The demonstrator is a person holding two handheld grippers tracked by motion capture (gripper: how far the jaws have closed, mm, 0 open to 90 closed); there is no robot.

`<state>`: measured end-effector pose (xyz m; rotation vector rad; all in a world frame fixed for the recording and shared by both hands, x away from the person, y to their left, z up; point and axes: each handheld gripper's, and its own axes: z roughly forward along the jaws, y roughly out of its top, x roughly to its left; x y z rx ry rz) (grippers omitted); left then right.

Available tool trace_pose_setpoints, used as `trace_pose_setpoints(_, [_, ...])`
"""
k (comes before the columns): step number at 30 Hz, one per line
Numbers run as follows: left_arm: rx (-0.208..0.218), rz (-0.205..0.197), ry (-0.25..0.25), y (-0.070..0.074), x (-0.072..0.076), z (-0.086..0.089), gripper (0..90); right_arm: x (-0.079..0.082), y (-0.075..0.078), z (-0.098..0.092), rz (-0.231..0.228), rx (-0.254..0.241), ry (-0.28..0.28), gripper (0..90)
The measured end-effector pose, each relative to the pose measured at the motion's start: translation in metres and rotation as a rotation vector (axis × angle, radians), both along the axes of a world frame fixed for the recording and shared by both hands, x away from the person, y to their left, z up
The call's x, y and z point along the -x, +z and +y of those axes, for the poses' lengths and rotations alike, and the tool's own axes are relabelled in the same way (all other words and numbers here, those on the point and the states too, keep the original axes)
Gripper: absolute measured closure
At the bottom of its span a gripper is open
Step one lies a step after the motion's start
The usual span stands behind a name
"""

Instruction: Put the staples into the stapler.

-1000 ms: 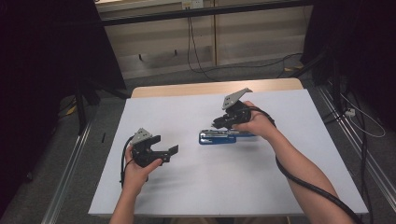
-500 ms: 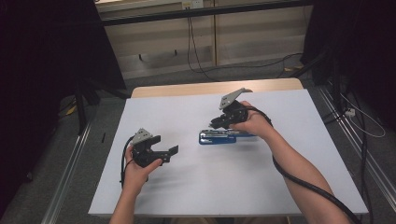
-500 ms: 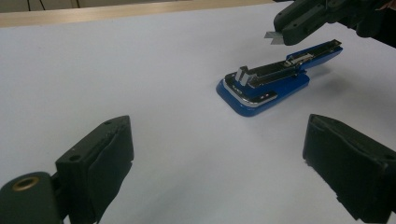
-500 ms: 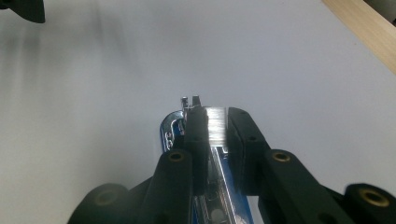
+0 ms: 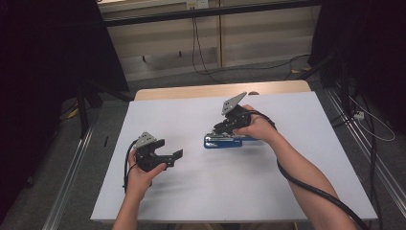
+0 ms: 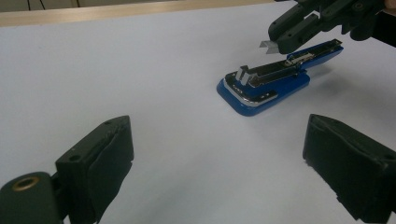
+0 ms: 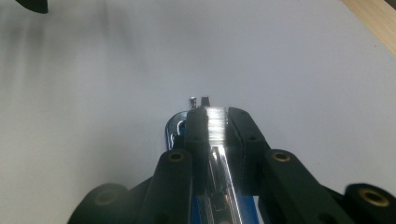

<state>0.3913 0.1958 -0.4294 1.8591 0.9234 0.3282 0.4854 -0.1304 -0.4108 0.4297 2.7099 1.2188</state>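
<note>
On the table: a white sheet (image 5: pixel 230 191) covers most of the wooden top, and the blue stapler (image 5: pixel 229 140) lies flat on it, a little right of centre.
Stapler: it lies opened out, so you look at the metal staple channel (image 6: pixel 268 74) running along the top of its blue base.
Your right gripper (image 5: pixel 225 127): you hold it tilted down over the stapler, with your right hand (image 5: pixel 256 127) just behind it.
Right fingers: drawn narrow around a shiny strip of staples (image 7: pixel 217 123); in the left gripper view the strip's end (image 6: pixel 268 45) sticks out from the jaw tips just above the channel.
Strip and stapler: near each other, but you cannot tell whether they touch.
Your left gripper (image 5: pixel 170 155): it hovers low over the sheet, well to the left of the stapler, pointing toward it.
Left fingers: spread wide, with bare sheet between the pads (image 6: pixel 105 161).
Left hand (image 5: pixel 139 175): wrapped around the gripper body, cable (image 5: pixel 127 167) looping beside it.
</note>
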Motion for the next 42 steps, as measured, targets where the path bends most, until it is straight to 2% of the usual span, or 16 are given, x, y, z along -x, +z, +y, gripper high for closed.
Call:
trace_pose_setpoints(12, [-0.014, 0.001, -0.004, 0.0, -0.001, 0.0, 8.8, -0.002, -0.008, 0.004, 0.004, 0.011, 0.029, 79.1])
trace_pose_setpoints(42, [-0.01, 0.009, -0.003, -0.002, -0.002, -0.001, 8.8, -0.008, -0.016, 0.01, 0.005, 0.031, 0.077, 79.0])
